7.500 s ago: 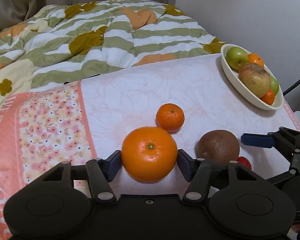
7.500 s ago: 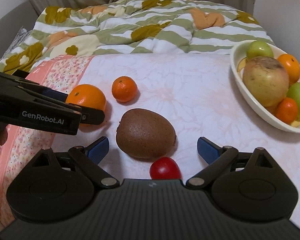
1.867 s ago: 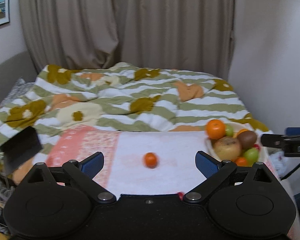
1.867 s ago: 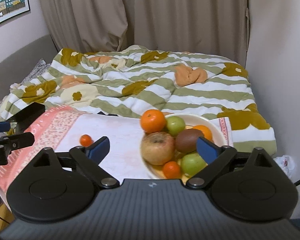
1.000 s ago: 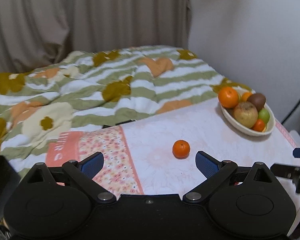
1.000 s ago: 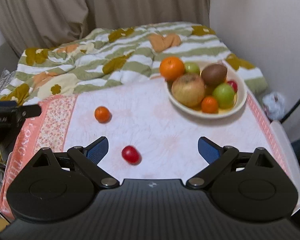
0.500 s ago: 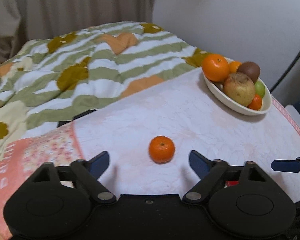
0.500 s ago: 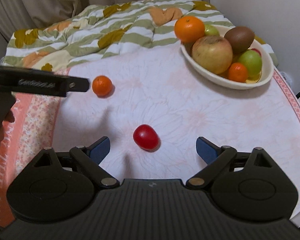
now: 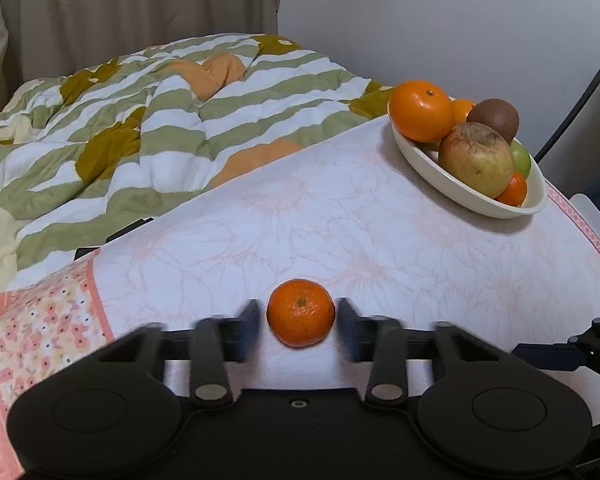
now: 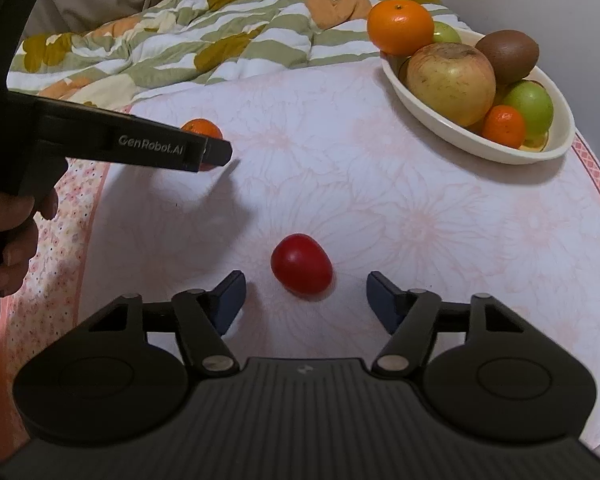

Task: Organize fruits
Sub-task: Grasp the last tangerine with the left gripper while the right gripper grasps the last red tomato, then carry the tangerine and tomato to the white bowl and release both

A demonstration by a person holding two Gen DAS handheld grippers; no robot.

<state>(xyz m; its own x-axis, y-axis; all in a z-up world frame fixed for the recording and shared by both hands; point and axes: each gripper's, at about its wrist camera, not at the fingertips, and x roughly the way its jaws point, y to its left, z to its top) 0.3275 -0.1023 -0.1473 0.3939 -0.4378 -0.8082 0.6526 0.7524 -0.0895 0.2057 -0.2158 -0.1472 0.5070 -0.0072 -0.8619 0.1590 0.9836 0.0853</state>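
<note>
Since the earlier frames, both of your grippers have dropped from over the bowl down to the tablecloth, and the big orange and the brown kiwi that lay on the cloth now sit in the white oval ceramic bowl [image 9: 452, 184].

Your left gripper [image 9: 300, 322] has just been closing around the small orange mandarin [image 9: 301, 312]; its blurred pads sit just beside the peel on either side, with a thin sliver of cloth showing, so you have it bracketed but not visibly pinched yet.

Your right gripper [image 10: 305, 298] has also just been narrowing, yet its jaws stand well apart, with the small glossy red tomato-like fruit [image 10: 301, 264] lying on the pale floral tablecloth [image 10: 380, 208] just ahead of the gap and touched by neither pad.

By my reading you are most of the way through: the bowl already holds the large fruits, and only these two small pieces remain on the cloth. What is left is to clamp each, lift, and carry them to the bowl at the far right.
</note>
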